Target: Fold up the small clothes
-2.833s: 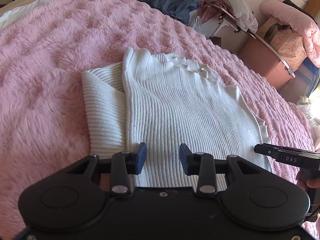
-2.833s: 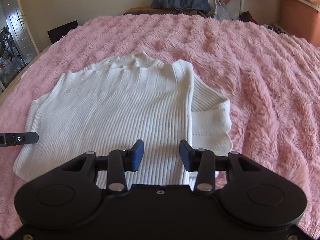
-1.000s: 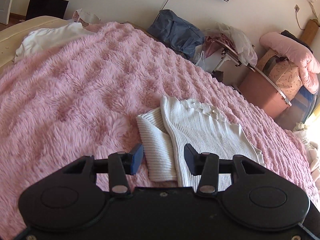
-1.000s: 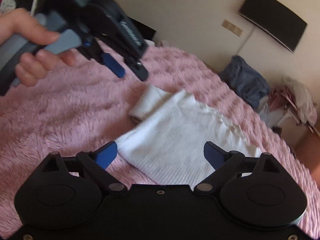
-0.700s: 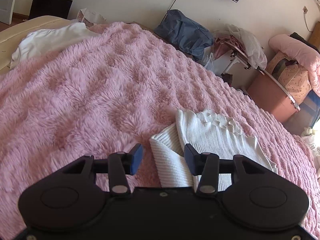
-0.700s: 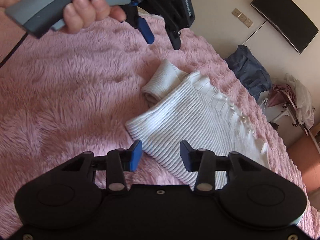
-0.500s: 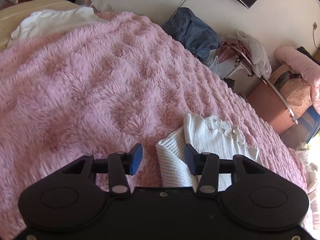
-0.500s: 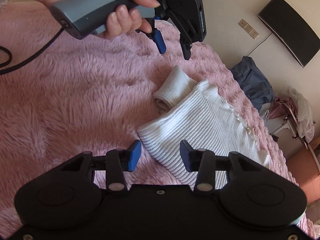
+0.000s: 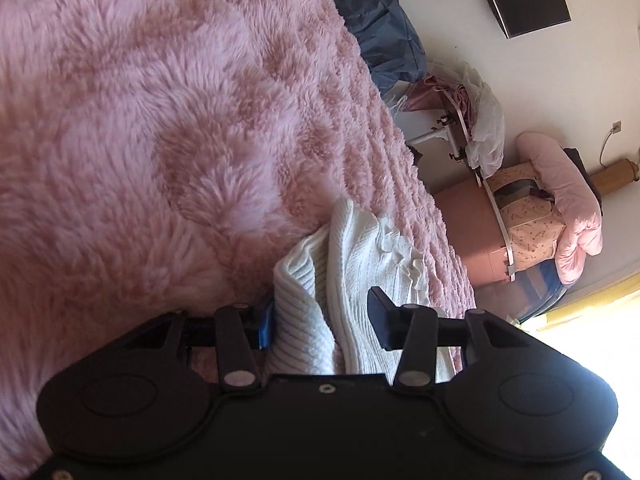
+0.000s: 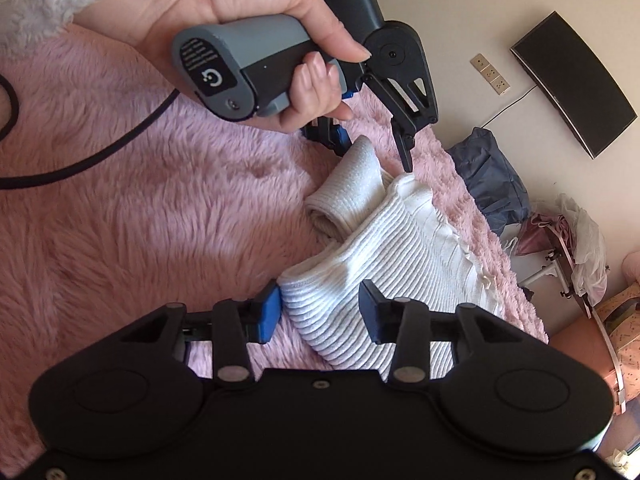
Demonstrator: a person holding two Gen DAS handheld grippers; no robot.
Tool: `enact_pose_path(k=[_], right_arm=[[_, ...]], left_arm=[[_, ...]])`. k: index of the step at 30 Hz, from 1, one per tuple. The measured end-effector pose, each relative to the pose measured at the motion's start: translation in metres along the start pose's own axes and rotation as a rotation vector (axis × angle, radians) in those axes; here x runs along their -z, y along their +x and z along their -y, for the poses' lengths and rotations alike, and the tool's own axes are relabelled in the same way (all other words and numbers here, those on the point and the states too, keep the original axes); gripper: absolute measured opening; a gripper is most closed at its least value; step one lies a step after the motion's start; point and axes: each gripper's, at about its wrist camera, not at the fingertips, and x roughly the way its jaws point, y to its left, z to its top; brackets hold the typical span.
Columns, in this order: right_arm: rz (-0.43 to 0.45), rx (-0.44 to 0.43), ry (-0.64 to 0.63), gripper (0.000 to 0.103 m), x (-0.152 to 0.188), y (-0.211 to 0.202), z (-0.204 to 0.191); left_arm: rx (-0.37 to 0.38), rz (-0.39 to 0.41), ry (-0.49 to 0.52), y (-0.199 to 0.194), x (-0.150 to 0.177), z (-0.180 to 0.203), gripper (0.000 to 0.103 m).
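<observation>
Your left gripper point(image 9: 320, 320) is spread, jaws straddling the top's point(image 10: 400, 252) folded sleeve end; one blue pad point(image 9: 265, 322) sits against the cloth, the other jaw stands just off it. Not clamped yet, nothing held. My read: you're bracketing the doubled layers so one squeeze catches both.

Your right gripper point(image 10: 318, 312) is likewise spread, straddling the near corner of the top's ribbed hem. Left pad point(image 10: 269, 312) touches the hem edge, right jaw is over the fabric. Also not gripping. Looks like a two-corner pickup along that same edge, so the next fold can be carried over in one go. That's a guess.

The top lies on the pink blanket point(image 9: 160, 140), sleeve already tucked in along the edge you're working; the frilled neckline is on the far side of the top from both grippers. Deep pile under the top, so expect the lower jaws to snag fur unless they slide flat under the knit.

Your left hand point(image 10: 256, 20) wraps the grey handle point(image 10: 240, 68), cable point(image 10: 100, 156) trailing across the blanket away from the top.

Writing: the handle end cap has a circular-arrow logo and small print above it, too fine to read. No other legible labels.

Beyond the top: blue bag point(image 10: 492, 168), clothes rack point(image 9: 460, 128), wall screen point(image 10: 572, 80).
</observation>
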Motion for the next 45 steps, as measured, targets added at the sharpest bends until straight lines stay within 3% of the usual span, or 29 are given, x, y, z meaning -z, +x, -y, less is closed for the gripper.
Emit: enact_pose_path(k=[4, 5, 6, 8, 10, 14, 20, 24, 31, 38, 45], right_arm=[[0.0, -0.011, 0.01, 0.035, 0.0, 0.002, 0.002], [-0.001, -0.014, 0.012, 0.035, 0.0, 0.002, 0.002], [-0.003, -0.018, 0.015, 0.035, 0.0, 0.002, 0.003], [-0.002, -0.027, 0.024, 0.034, 0.0, 0.002, 0.004], [-0.002, -0.047, 0.038, 0.03, 0.001, 0.002, 0.007], [-0.005, -0.075, 0.076, 0.021, 0.003, 0.002, 0.014], [0.009, -0.094, 0.16, 0.016, 0.002, -0.004, 0.033], [0.046, -0.062, 0.202, 0.015, 0.001, -0.013, 0.049], [0.091, -0.013, 0.334, 0.013, 0.016, -0.031, 0.091], [0.104, 0.076, 0.426, 0.012, 0.052, -0.043, 0.137], [0.046, 0.127, 0.563, 0.012, 0.111, -0.041, 0.18]], left_arm=[[-0.01, -0.003, -0.006, 0.012, -0.003, 0.002, 0.04], [-0.029, 0.006, 0.016, 0.013, -0.002, 0.004, 0.03], [-0.049, 0.001, 0.047, 0.015, -0.002, 0.007, 0.006], [-0.076, -0.004, 0.043, 0.018, -0.001, 0.007, 0.007], [-0.06, -0.001, 0.011, 0.017, -0.001, 0.003, 0.007], [-0.066, -0.003, 0.047, 0.014, 0.0, 0.008, 0.007], [-0.04, 0.008, 0.041, 0.007, -0.004, 0.024, 0.006], [-0.048, 0.02, 0.055, 0.004, -0.007, 0.048, 0.006], [0.008, 0.04, 0.129, 0.013, -0.004, 0.106, 0.006], [0.07, 0.013, 0.177, 0.056, 0.013, 0.177, 0.005], [0.06, -0.088, 0.243, 0.133, 0.049, 0.232, 0.006]])
